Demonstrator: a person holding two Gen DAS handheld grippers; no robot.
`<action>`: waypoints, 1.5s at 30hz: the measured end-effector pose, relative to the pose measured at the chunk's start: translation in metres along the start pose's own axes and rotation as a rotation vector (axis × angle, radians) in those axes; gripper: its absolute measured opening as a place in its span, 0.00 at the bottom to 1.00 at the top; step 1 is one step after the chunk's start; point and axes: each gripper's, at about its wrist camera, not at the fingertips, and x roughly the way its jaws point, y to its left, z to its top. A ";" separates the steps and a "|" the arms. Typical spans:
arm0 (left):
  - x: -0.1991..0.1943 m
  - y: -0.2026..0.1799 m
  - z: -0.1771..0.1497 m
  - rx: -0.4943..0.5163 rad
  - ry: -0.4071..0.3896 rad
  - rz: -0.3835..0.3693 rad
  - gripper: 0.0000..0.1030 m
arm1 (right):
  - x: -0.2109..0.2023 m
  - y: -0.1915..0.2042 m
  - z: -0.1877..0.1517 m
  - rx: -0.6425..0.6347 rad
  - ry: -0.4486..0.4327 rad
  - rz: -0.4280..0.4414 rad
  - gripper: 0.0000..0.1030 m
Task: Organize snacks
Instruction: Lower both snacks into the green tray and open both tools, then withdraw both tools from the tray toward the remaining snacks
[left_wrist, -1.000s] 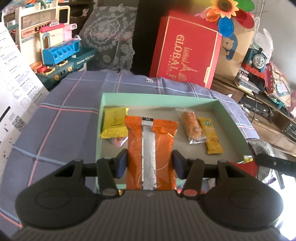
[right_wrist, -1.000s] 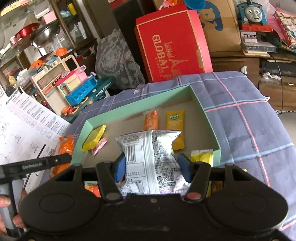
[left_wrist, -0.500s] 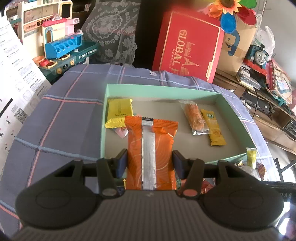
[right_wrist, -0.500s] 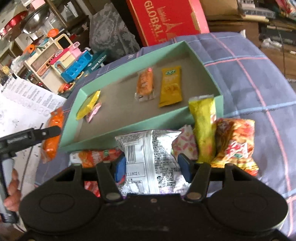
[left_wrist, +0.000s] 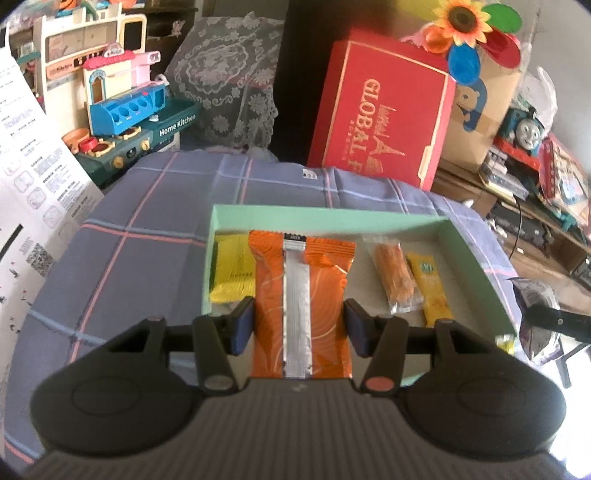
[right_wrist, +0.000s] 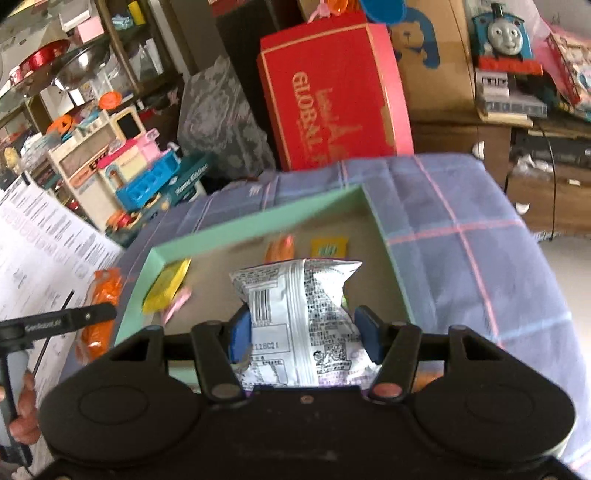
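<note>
Both loads swung back over the shallow mint-green cardboard tray (left_wrist: 325, 218) (release pending): left tool (left_wrist: 299, 325) clamping orange foil packet (left_wrist: 300, 295), right tool (right_wrist: 302, 334) clamping white printed crisp bag (right_wrist: 301, 314).

Left claw (left_wrist: 299, 325), right claw (right_wrist: 303, 332) angled down, each apparently clamped on packet

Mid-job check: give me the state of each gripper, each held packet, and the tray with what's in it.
left gripper: shut on orange packet
orange packet: held, silver seam up
right gripper: shut on white packet
white packet: held, printed back up
green tray: open-topped, on the checked cloth
yellow packet: lying flat in tray
clear-wrapped snack: lying in tray
yellow bar: lying in tray
</note>
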 end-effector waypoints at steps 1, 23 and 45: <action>0.005 0.000 0.004 -0.008 0.005 -0.002 0.50 | 0.005 -0.002 0.006 0.002 0.000 -0.003 0.57; 0.081 -0.029 -0.006 0.101 0.095 0.086 0.99 | 0.078 -0.020 0.021 0.001 0.025 -0.061 0.96; -0.001 -0.037 -0.050 0.093 0.067 0.002 1.00 | -0.013 -0.045 -0.027 0.103 -0.043 -0.085 1.00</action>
